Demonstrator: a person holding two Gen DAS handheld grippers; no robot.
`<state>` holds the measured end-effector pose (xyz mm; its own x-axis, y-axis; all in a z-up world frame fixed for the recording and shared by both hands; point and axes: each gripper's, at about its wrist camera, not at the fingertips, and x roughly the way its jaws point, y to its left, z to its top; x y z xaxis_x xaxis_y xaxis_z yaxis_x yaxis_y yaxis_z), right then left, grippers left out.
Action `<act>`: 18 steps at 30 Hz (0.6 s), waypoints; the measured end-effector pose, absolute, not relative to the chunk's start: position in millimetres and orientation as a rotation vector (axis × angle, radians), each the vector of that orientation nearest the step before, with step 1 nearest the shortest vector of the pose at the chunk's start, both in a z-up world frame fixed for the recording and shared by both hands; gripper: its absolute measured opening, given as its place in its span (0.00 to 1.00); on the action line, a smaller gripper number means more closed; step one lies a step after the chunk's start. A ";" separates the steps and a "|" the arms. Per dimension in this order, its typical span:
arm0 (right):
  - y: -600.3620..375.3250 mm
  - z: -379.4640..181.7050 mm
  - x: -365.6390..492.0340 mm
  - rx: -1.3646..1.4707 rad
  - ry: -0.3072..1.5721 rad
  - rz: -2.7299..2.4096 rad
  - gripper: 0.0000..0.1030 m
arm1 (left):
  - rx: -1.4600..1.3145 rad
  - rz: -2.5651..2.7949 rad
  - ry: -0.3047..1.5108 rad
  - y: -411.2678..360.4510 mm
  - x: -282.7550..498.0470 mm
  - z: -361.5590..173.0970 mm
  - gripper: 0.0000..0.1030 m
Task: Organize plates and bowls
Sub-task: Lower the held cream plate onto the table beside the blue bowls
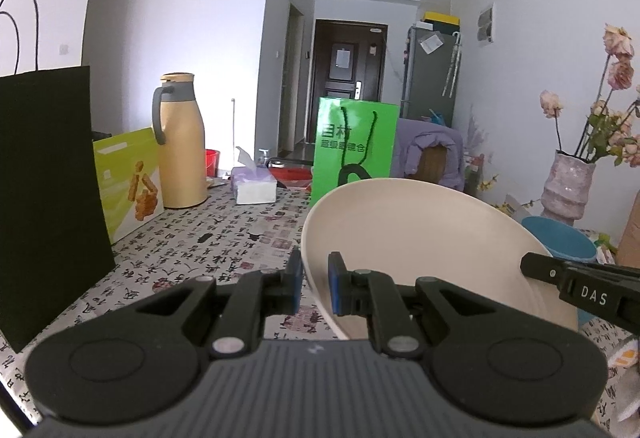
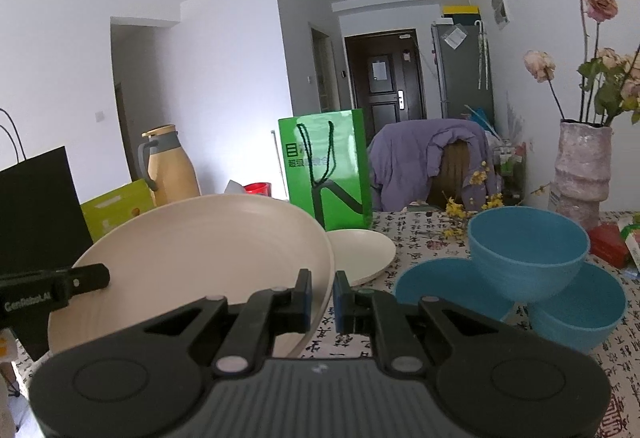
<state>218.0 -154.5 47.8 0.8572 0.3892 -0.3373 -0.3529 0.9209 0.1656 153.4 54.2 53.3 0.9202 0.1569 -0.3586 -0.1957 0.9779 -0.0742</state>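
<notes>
Between the two hand-held grippers a large cream plate [image 2: 200, 258] is carried, tilted and lifted off the patterned bench [image 1: 224, 234]. The left hand-held gripper [image 1: 315, 284] is closed on the plate's rim, with one blue pad inside the dish and the other outside it; the right hand-held gripper [image 2: 323, 300] is clamped on the opposite rim in the same way.

The plate is judged to be stiff and fairly light, probably moulded plastic or melamine rather than ceramic, though this cannot be settled from these views. Its surface looks smooth and matte, so some slip at the pads is to be expected if the tilt grows. The rim is the only sensible place to be gripped, and two opposed holds, as used now, should keep it from swinging.

The plate is seen as a wide, shallow, round dish of pale cream, with faint concentric rings on its inner face and a thin raised edge.

Just beyond the right hand-held gripper a second cream plate [image 2: 364, 252] lies flat on the bench, partly hidden behind the held one. To that gripper's right three blue bowls [image 2: 528, 254] are clustered, one perched on the rims of the two others. Farther ahead a green bag [image 2: 328, 166] is stood upright, and to the left hand-held gripper's left a tan flask [image 1: 180, 142] and a black bag [image 1: 48, 190] are set.
</notes>
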 end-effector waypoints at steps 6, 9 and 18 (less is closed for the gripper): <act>-164.1 45.1 212.7 0.102 0.372 0.374 0.11 | -0.107 0.158 0.361 46.5 152.2 50.5 0.13; -169.1 43.9 209.6 0.105 0.368 0.366 0.10 | -0.103 0.146 0.363 42.8 151.8 49.0 0.13; -185.5 43.0 202.0 0.125 0.359 0.346 0.10 | -0.096 0.113 0.365 31.3 149.3 45.3 0.13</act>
